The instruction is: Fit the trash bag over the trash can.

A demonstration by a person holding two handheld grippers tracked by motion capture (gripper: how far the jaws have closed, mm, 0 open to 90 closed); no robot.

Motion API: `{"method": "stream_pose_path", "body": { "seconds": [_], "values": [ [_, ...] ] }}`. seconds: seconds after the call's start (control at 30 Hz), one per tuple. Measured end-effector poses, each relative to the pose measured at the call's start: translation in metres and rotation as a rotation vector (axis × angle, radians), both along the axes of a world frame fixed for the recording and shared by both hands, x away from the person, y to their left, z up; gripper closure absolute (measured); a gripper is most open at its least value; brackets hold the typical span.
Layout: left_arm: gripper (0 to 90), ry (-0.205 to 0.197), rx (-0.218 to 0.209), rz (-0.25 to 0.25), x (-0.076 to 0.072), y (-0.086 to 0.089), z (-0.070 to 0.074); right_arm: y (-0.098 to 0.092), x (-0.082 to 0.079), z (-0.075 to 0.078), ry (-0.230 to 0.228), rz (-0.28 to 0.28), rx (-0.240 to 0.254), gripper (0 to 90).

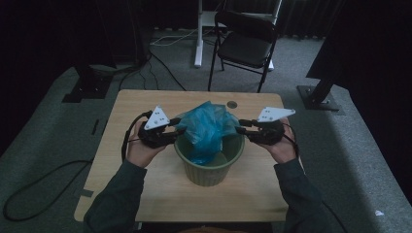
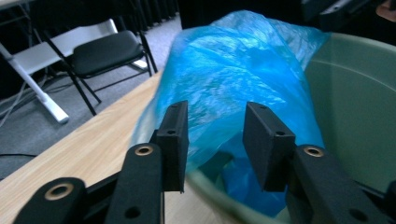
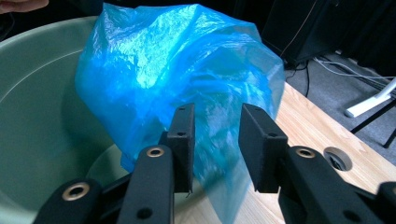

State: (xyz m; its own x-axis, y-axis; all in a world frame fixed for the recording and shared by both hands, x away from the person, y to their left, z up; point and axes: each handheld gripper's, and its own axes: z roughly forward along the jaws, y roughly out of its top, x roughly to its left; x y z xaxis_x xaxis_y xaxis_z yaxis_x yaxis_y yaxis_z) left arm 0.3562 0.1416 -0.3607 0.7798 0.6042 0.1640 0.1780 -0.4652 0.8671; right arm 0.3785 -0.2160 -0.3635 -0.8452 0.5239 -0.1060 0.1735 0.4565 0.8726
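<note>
Blue plastic bag is standing crumpled in a green plastic bucket, its upper part billowing above the rim and draping over the far edge while its lower end is hanging down inside. The bucket is sitting near the middle of the wooden bench.

On the bag's left side, the left gripper is pointing inward over the bucket's rim, roughly level; its jaws are standing spread, and in the left gripper view the blue film is lying beyond and between the pads without either pad pressing on it. The left hand is cupping the gripper from below and behind, and the forearm in a dark sleeve is rising from the bottom edge.

Opposite, the right gripper is mirroring it, aimed inward at the bag from the right rim. Its jaws are also spread apart, and in the right gripper view the bag is showing through the gap, loose, with nothing pinched. The right hand is gripping from underneath.

Behind the bench, a black folding chair is standing on grey carpet.
</note>
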Motion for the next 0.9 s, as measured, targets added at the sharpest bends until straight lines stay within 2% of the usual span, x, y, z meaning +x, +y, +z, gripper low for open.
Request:
{"method": "stream_pose_path", "body": {
  "seconds": [0.07, 0.13, 0.23, 0.33, 0.4, 0.63, 0.9],
  "values": [
    [59.5, 0.004, 0.014, -0.004, 0.002, -0.004, -0.002, 0.005, 0.002, -0.001, 0.003, -0.006, -0.015, 64.4],
    [64.7, 0.005, 0.027, -0.004, 0.003, -0.006, -0.004, 0.008, 0.003, -0.003, 0.002, -0.013, -0.035, 65.8],
    [76.8, 0.004, 0.034, -0.001, 0.003, -0.007, -0.005, 0.011, 0.004, -0.005, -0.001, -0.021, -0.056, 75.4],
    [83.8, 0.004, 0.042, -0.004, 0.003, -0.006, -0.006, 0.009, 0.003, -0.005, 0.0, -0.026, -0.062, 84.6],
    [87.1, -0.002, 0.041, -0.003, 0.001, -0.005, -0.006, 0.007, 0.001, -0.004, -0.003, -0.025, -0.057, 87.1],
    [89.1, -0.017, -0.034, 0.024, -0.009, 0.011, -0.003, -0.003, -0.007, -0.004, -0.009, -0.019, -0.034, 89.5],
    [89.1, 0.006, -0.042, 0.063, -0.018, 0.029, -0.013, -0.016, -0.016, -0.007, -0.001, -0.017, -0.013, 89.7]
  ]
}}
